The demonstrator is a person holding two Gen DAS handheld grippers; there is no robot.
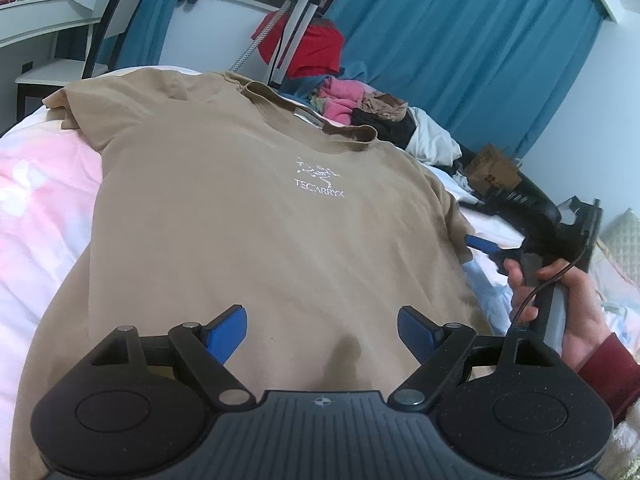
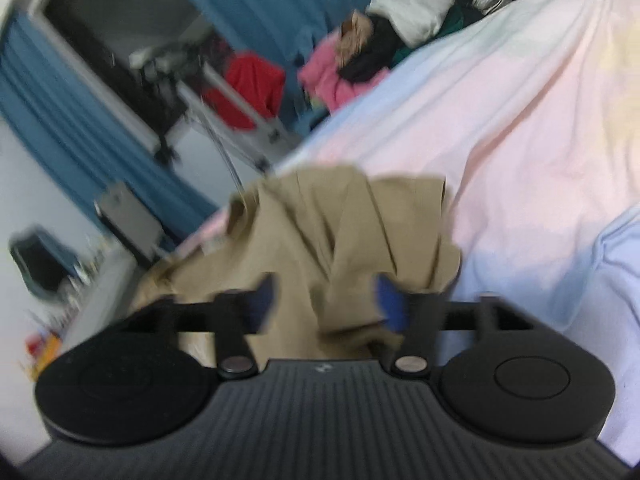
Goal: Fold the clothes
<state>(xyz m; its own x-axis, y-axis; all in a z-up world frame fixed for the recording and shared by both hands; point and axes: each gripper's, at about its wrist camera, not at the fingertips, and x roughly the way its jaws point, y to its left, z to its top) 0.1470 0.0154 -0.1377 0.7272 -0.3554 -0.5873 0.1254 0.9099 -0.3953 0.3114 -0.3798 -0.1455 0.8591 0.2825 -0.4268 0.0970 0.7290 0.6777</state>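
While the tan T-shirt [image 1: 256, 216] lies lengthwise, collar far, the open left tool [image 1: 322, 330] hovers at its near hem; the right tool [image 2: 324, 300], jaws apart, straddles its right sleeve [image 2: 340, 232].

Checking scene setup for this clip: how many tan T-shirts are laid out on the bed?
1: the tan T-shirt lies spread, logo up, on the bed; others may hide in the clothes pile.
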